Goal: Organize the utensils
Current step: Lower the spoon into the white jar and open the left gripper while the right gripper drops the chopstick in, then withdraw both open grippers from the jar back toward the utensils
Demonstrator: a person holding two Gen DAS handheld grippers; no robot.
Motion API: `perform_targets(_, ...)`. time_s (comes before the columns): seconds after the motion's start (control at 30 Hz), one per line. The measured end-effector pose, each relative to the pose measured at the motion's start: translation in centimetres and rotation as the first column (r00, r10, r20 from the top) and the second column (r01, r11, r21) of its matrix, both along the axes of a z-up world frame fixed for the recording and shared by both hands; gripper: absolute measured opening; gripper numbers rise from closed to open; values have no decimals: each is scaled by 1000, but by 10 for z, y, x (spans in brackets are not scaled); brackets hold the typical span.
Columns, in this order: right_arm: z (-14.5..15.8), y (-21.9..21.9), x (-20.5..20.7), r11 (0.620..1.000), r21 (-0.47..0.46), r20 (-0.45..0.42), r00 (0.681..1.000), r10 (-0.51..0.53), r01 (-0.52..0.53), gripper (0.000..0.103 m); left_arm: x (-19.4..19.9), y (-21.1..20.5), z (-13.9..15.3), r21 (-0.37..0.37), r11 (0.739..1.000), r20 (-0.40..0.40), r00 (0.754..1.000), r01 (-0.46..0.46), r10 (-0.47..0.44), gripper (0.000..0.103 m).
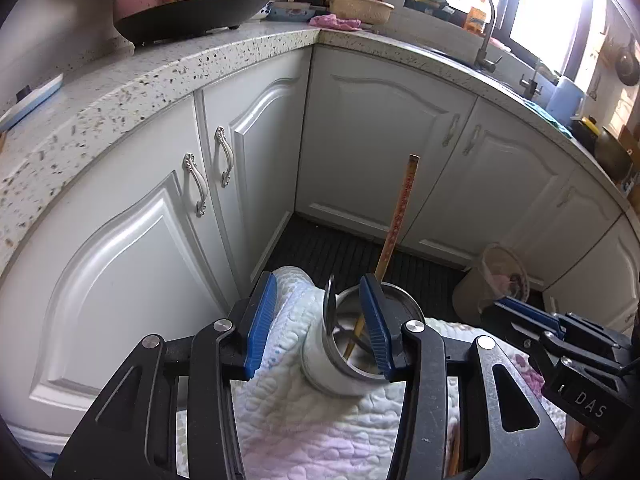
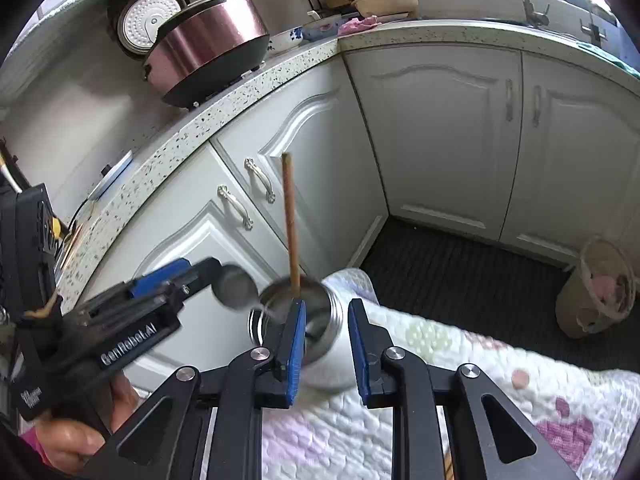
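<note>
Progress looks well advanced, judging by what sits in the metal cup (image 1: 352, 344); this steel container stands low in the centre of both wrist views, on a white quilted cloth (image 1: 320, 432) with pink patches. A wooden chopstick (image 1: 396, 224) already leans inside the cup, its top reaching up to mid-frame against the white cabinet doors (image 1: 384, 140); a spoon (image 1: 330, 300) is at the cup's left rim, its bowl sticking up above the edge, and in the right wrist view it is blurred (image 2: 234, 286), so whether it has fully settled inside I cannot tell.

The left gripper (image 1: 318, 324) stands with its blue pads spread and nothing pinched; its right pad crosses in front of the cup's mouth, its left pad lies over the cloth. The right gripper (image 2: 326, 338) is parted too, its pads either side of the cup's body in its own view but pressing on nothing as far as the picture shows; no utensil is between them.

Both tools carry nothing, so the two utensils seem delivered; no other loose utensil shows on the cloth in either view, though much of it is hidden behind the grippers; what remains, if anything, lies outside these frames.
</note>
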State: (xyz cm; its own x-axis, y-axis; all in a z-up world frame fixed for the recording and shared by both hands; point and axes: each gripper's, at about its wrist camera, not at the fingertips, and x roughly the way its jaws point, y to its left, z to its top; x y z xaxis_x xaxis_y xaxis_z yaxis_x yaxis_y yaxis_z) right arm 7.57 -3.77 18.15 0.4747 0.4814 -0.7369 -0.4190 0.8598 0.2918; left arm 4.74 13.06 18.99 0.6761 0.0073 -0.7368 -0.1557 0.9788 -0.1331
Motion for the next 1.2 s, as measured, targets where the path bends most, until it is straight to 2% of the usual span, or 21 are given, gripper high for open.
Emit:
perform_targets(0.03,0,-4,-7,1000,1,1,1000,-4,4,25,-4,-1,1,8,1000,5,1000,2,-2,43)
perform_targets(0.1,1,-12,-18,1000,-6,10,1000,-18,18,36,-15,-6,4,30,1000,12,1000,10,-10,43)
perform_targets(0.13,1,-14,-23,1000,-11,18,1000,-23,23,37,-19,-8,4,33,999,13,1000,13,-13,43)
perform_targets(0.3,4,-35,-57,997,-44,58,997,-55,58,38,-43,-20,4,24,999,18,1000,25,-25,43)
perform_targets(0.57,-6,-71,-95,988,-107,63,993,-104,110,39,-70,-47,-4,39,998,3,998,55,-55,43)
perform_targets(0.8,-15,-100,-123,983,-112,52,988,-143,148,40,-90,-69,-13,29,996,-12,996,87,-87,43)
perform_targets(1.03,-29,-131,-150,974,-144,30,984,-174,177,43,-109,-79,-31,-23,994,-57,992,109,-110,43)
perform_targets(1.2,-50,-152,-165,967,-154,-19,978,-209,203,43,-124,-85,-59,-78,991,-127,984,112,-122,43)
